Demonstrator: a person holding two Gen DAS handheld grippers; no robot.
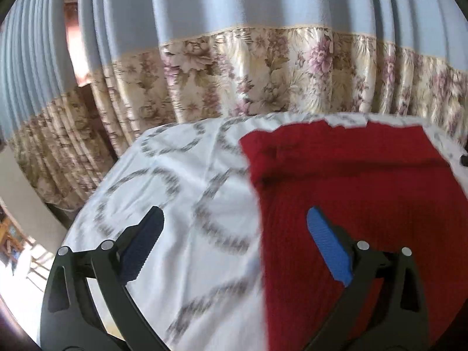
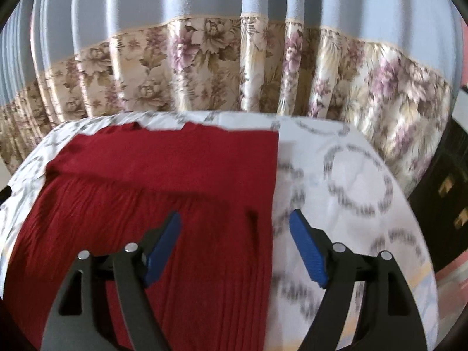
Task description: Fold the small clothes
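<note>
Now both grippers hang spread and empty above a red knit garment lying flat on a patterned sheet.

Up close, the left gripper [image 1: 235, 228] has its jaws wide apart, nothing between the blue pads [image 1: 329, 251], straddling the garment's left edge; the right gripper [image 2: 235, 228] stands open too, gripping nothing, over the right edge. Beneath them the red ribbed garment [image 1: 351, 181] lies with its ribs and long axis running away from the grippers toward the curtain, a folded band across its far end. It rests on a white sheet with grey ring patterns [image 1: 163, 181]. Beyond hangs a pleated blue curtain with a floral border [image 2: 204, 58]. No writing or label is readable anywhere.
</note>
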